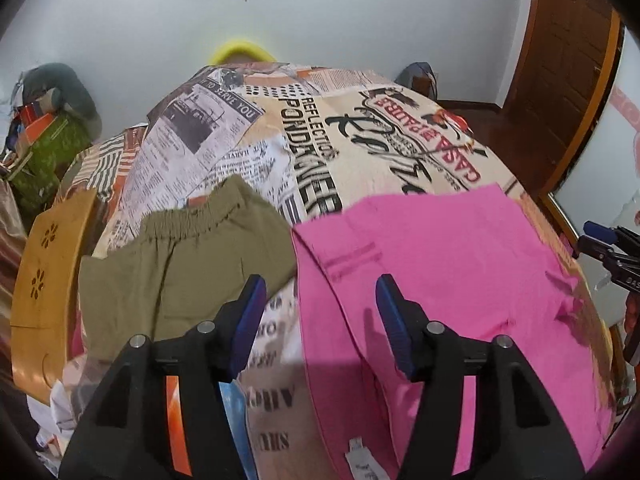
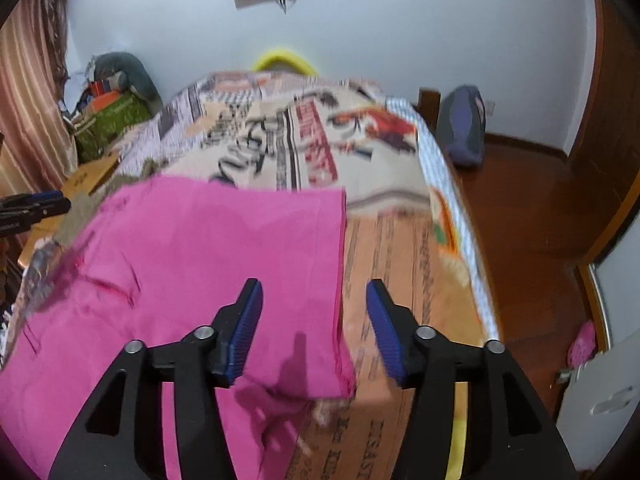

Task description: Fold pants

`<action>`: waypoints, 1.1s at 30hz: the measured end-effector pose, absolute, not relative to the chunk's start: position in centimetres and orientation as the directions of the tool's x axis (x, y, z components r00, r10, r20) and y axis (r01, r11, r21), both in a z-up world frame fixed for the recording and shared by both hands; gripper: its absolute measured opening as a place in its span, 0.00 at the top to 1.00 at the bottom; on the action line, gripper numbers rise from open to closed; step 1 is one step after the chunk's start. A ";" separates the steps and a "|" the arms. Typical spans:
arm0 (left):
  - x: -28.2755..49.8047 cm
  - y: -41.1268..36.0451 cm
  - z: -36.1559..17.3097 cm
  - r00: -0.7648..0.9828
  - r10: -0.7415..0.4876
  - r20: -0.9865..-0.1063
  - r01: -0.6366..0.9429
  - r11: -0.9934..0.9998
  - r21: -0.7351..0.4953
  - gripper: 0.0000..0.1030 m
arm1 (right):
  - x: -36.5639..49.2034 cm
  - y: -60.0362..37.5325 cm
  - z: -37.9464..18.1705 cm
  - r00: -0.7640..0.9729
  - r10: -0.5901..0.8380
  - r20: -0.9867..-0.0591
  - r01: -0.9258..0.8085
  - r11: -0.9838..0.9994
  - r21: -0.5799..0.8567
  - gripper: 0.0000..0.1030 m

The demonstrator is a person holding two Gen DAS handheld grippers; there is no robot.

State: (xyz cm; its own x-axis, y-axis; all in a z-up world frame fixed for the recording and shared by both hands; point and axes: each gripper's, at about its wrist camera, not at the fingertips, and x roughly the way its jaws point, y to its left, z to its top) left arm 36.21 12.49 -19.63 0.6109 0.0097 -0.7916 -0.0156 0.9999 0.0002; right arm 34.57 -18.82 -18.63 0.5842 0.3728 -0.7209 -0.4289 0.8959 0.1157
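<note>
Pink pants [image 1: 440,272] flat on bed [image 2: 400,272], already doubled over by the look, further folds likely left | left gripper [image 1: 320,300] and right gripper [image 2: 314,300] above them, jaws spread, empty | olive shorts [image 1: 180,256] beyond-left, seemingly folded.

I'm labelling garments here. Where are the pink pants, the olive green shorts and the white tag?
pink pants [image 1: 440,264]: left wrist view, middle of the fabric.
olive green shorts [image 1: 192,264]: left wrist view, below the elastic waistband.
white tag [image 1: 360,462]: left wrist view, tag's centre.
</note>
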 end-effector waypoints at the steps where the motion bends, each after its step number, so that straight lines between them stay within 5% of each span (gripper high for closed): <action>1: 36.8 12.7 -19.5 0.612 0.009 -0.791 -0.020 1.000 -0.004 0.45 | 35.0 -18.8 -18.4 0.591 0.372 -0.716 -0.427 0.897 0.114 0.48; 25: 45.2 15.6 -27.6 0.521 -0.047 -0.852 0.006 0.999 -0.052 0.45 | 46.8 -14.9 -25.3 0.494 0.356 -0.793 -0.475 0.875 0.097 0.48; 29: 45.3 15.2 -27.8 0.511 -0.086 -0.855 0.049 0.996 -0.071 0.60 | 47.2 -14.6 -25.6 0.493 0.378 -0.784 -0.490 0.865 0.108 0.48; 33: 45.2 14.7 -27.9 0.505 -0.111 -0.856 0.069 0.994 -0.089 0.71 | 47.2 -14.2 -25.7 0.476 0.384 -0.791 -0.512 0.853 0.106 0.71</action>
State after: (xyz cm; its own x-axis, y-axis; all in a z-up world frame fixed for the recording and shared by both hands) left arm 45.24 14.74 -27.93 0.5048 -0.1111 -0.8560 0.0685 0.9937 -0.0885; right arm 47.22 -14.22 -25.71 0.4764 0.3838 -0.7910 -0.5115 0.8527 0.1057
